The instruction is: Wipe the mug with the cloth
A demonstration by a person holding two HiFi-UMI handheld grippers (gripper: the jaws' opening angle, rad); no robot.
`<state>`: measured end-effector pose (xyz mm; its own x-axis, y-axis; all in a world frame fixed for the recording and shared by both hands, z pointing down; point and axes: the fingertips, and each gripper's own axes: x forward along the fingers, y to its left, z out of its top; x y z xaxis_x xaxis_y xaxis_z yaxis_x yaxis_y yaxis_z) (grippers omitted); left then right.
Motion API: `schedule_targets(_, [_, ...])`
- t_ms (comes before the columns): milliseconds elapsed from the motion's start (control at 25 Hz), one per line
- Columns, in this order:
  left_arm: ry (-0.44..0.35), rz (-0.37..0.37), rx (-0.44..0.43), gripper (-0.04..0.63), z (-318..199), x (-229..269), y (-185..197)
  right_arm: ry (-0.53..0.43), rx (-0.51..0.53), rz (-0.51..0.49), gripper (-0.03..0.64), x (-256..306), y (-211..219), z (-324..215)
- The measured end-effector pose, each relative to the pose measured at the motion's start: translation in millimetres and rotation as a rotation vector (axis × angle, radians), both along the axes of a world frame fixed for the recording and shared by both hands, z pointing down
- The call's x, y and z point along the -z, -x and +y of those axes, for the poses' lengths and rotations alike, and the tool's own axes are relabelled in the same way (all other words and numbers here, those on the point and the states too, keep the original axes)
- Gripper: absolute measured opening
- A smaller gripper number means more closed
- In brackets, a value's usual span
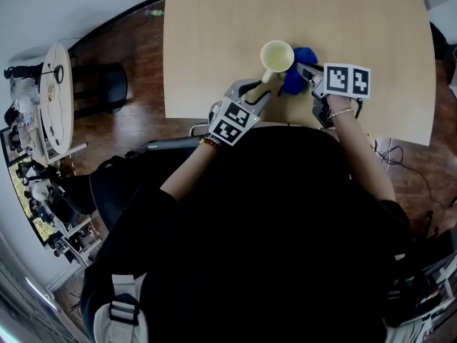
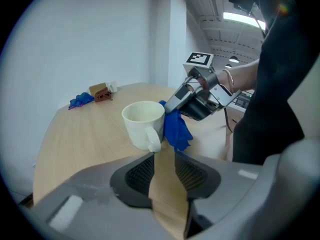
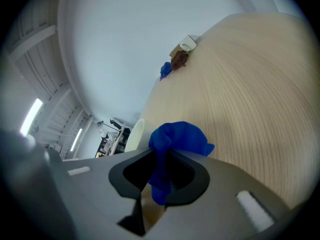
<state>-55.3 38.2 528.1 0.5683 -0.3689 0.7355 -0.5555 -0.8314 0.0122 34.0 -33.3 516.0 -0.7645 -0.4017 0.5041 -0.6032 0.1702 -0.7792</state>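
Observation:
A cream mug (image 1: 277, 56) stands upright near the front edge of the light wooden table (image 1: 357, 20), its handle turned toward me. In the left gripper view the mug (image 2: 144, 121) sits just beyond my left gripper (image 2: 164, 159), whose jaws stand apart with only bare table between them; the handle is ahead of the tips, not gripped. My right gripper (image 1: 307, 73) is shut on a bunched blue cloth (image 3: 177, 139), which hangs against the mug's right side (image 2: 176, 129). In the right gripper view the mug's rim (image 3: 134, 134) peeks out behind the cloth.
A small brown object (image 2: 101, 92) and a blue scrap (image 2: 80, 100) lie at the table's far edge. Left of the table, on the wooden floor, are a black stool (image 1: 107, 84) and a cluttered shelf (image 1: 43, 120). The person's dark torso fills the lower head view.

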Motion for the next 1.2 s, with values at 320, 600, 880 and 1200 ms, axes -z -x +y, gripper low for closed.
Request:
schedule_targets(320, [-0.019, -0.012, 0.077, 0.209, -19.6, 4.3, 12.3, -0.003, 0.069, 0.131, 0.064, -22.6, 5.4, 8.2])
schedule_targets(600, [-0.089, -0.054, 0.120, 0.174, -48.9, 10.2, 14.5, 0.005, 0.046, 0.041, 0.064, -5.0, 14.4, 7.9])
schedule_targets(880, [-0.063, -0.027, 0.084, 0.072, -49.3, 7.4, 3.5, -0.026, 0.067, -0.100, 0.064, 37.2, 23.8, 27.9])
schedule_targets(1200, [-0.038, -0.023, 0.069, 0.075, -43.7, 9.5, -6.1, -0.039, 0.086, -0.035, 0.064, 18.0, 35.7, 31.4])
